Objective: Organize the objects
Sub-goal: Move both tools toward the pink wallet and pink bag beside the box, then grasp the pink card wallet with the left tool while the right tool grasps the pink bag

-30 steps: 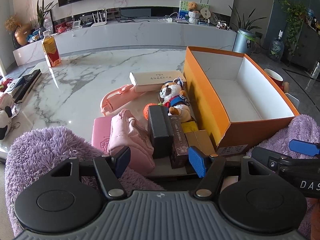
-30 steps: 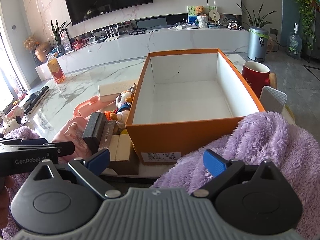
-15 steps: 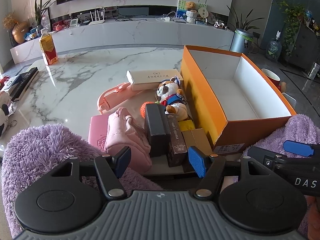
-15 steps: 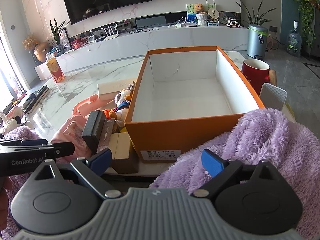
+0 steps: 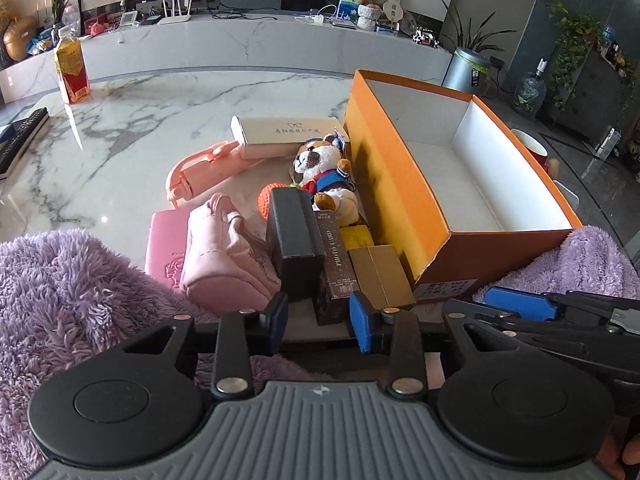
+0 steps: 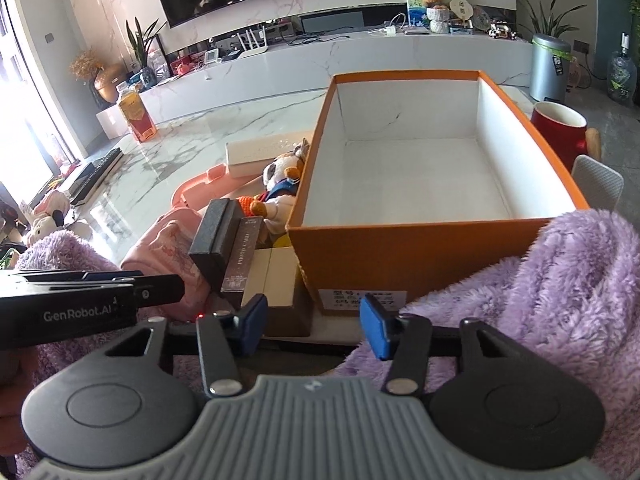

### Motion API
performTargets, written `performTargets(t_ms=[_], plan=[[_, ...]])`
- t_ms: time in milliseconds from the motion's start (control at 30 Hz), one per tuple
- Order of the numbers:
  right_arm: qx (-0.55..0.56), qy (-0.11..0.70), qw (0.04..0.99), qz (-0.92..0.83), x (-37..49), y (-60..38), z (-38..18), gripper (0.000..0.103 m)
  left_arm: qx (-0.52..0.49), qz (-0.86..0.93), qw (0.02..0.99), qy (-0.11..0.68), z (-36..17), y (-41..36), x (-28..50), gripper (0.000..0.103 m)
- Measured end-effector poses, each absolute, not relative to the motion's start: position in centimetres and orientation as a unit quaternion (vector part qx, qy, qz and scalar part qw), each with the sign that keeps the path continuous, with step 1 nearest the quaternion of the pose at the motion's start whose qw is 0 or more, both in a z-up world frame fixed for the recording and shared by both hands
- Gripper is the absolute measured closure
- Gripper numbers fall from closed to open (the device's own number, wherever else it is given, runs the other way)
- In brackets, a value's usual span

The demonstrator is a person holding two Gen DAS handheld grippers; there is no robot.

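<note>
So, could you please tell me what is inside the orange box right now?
The orange box appears empty: only its white floor and walls show. Its near wall hides a strip of floor just behind it.

an open shoebox (image 5: 400, 184) stands on the counter (image 5: 160, 120) at its near right. packed against the shoebox's left wall, from the near edge back: a small carton (image 5: 380, 276), a photo card box (image 5: 334, 268), a case (image 5: 294, 240), a plush dog (image 5: 324, 172), then a glasses box (image 5: 288, 136). left of these lie a pouch (image 5: 224, 260), a wallet (image 5: 166, 248) and a handled bottle (image 5: 200, 172). a drink bottle (image 5: 72, 72) stands at the far left edge.
</note>
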State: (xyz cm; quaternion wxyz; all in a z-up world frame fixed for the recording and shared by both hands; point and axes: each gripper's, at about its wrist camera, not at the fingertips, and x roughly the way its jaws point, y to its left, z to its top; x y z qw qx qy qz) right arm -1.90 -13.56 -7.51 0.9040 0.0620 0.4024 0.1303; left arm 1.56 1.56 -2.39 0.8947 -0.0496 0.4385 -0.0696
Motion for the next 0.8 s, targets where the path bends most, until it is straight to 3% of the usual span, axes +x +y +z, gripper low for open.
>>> performTargets(t_ms=[233, 433, 567, 800], plan=[[0.051, 0.412, 0.894, 0.170, -0.2, -11.5, -8.0, 0.068, -0.033, -0.075, 0.895, 0.440, -2.3, 1.9, 2.7, 0.076], [0.031, 0.408, 0.889, 0.206, 1.6, -9.3, -7.4, 0.073, -0.026, -0.041, 0.901, 0.430, -1.0, 4.0, 4.1, 0.076], [0.019, 0.409, 0.885, 0.223, 3.1, -7.6, -7.4, 0.073, -0.037, -0.023, 0.894, 0.446, -0.9, 6.2, 5.8, 0.060], [0.010, 0.418, 0.873, 0.252, 5.8, -4.6, -7.1, 0.072, -0.064, 0.000, 0.879, 0.473, -1.2, 10.9, 8.6, 0.058]])
